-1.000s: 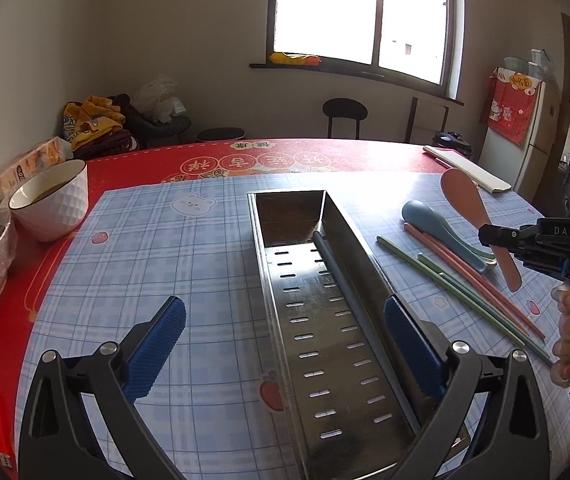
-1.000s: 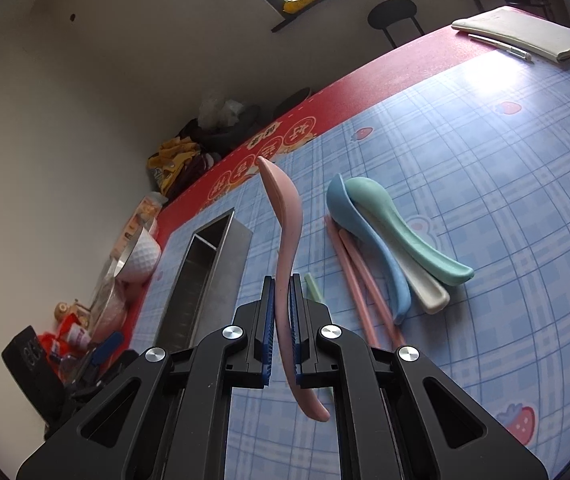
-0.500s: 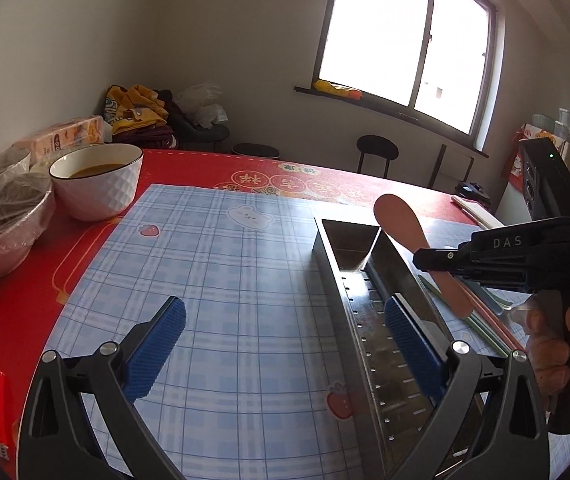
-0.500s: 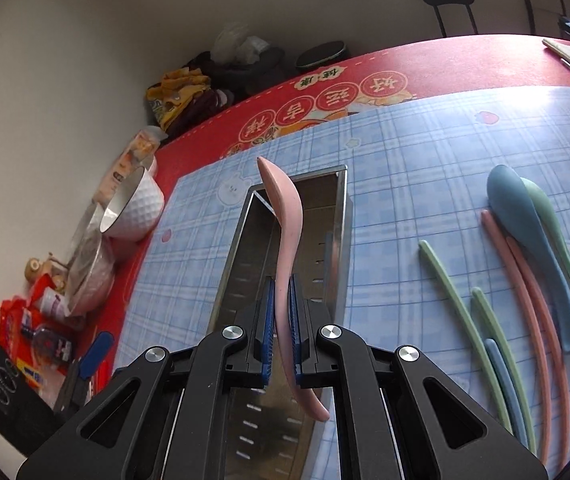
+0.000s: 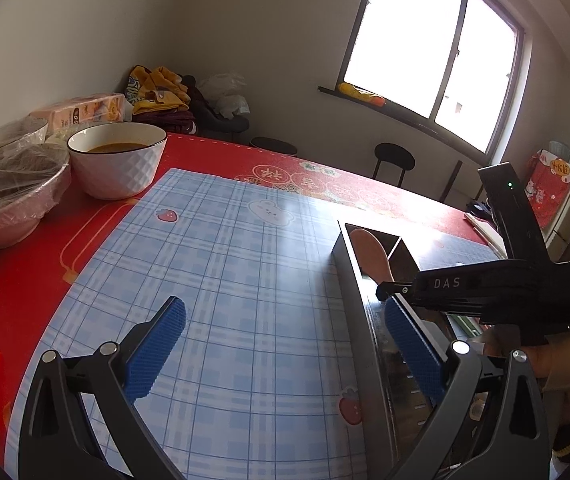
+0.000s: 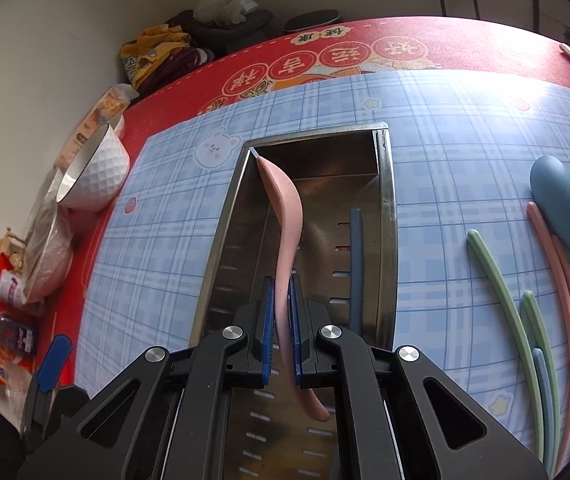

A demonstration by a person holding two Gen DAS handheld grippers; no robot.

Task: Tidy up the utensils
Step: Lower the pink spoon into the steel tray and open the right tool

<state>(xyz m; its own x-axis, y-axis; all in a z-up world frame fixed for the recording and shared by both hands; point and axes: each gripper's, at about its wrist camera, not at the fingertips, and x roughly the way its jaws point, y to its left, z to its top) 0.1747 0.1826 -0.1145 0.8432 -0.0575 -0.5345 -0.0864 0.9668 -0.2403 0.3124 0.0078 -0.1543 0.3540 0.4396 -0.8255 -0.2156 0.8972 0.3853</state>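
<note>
The curved pink plastic spoon (image 6: 287, 216) is pinched at mid-handle by the right gripper (image 6: 281, 320) and held over the left compartment of the long perforated stainless-steel tray (image 6: 387, 216), bowl end toward the far corner. It is judged light, stiff and somewhat slick, so a grip near the handle's middle seems best. A dark blue chopstick (image 6: 355, 264) lies in the right compartment. The left gripper (image 5: 281, 344) is spread, holding nothing, beside the tray.

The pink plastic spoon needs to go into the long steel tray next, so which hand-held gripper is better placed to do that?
Right. The right hand-held gripper already clamps the pink plastic spoon directly over the long steel tray. The left hand-held gripper is open and empty beside it.
</note>
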